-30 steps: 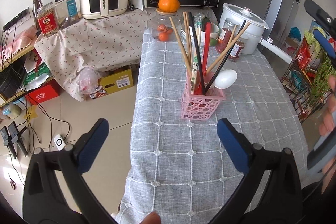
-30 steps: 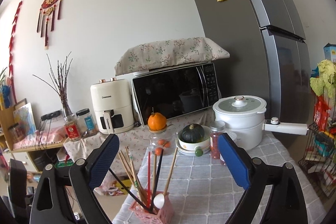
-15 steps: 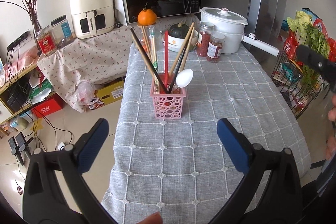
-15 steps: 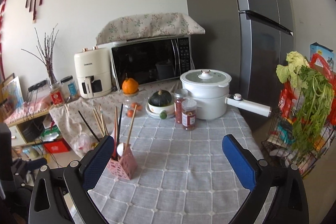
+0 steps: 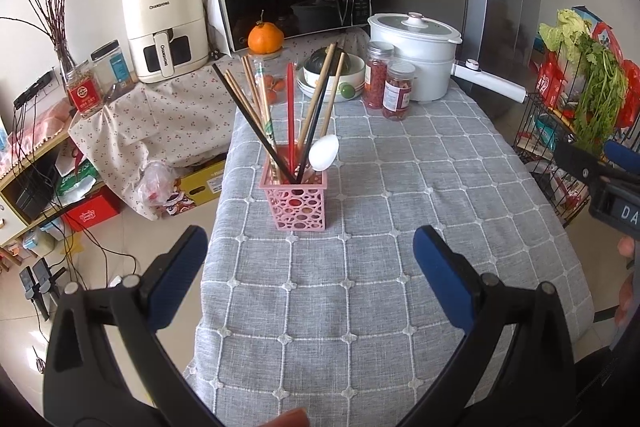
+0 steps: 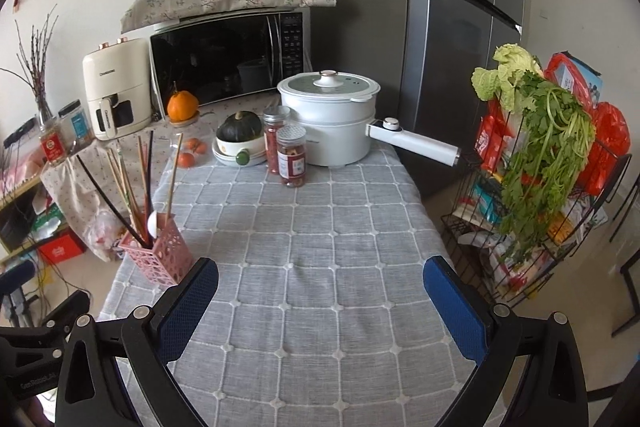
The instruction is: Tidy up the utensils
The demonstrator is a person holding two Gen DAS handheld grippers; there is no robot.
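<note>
- The left gripper (image 5: 310, 253) hangs over the near end of the table, its blue-padded fingers (image 5: 178, 267) spread wide with nothing between them.
- Straight ahead of it, just beyond the fingertips, the pink utensil basket (image 5: 297, 203) stands upright on the grey checked tablecloth (image 5: 400, 227).
- In the basket, leaning outward like a fan: wooden chopsticks (image 5: 256, 107), black chopsticks (image 5: 248, 123), one red chopstick (image 5: 290, 119) and a white spoon (image 5: 324, 154) with its bowl up, at the basket's right side.
- The right gripper (image 6: 320, 291) is likewise wide apart and empty, held over the middle of the cloth.
- From the right gripper, the basket (image 6: 158, 255) sits ahead and to the left, just beyond its left fingertip, near the table's left edge.
- Far ahead of both tools, at the table's back end: two red-filled jars (image 6: 292, 157), a white electric pot (image 6: 332, 119) with its handle pointing right, and a bowl holding a dark green squash (image 6: 240, 127).
- To the right of the right gripper, off the table, a wire rack (image 6: 540, 227) holds leafy greens (image 6: 548, 131).
</note>
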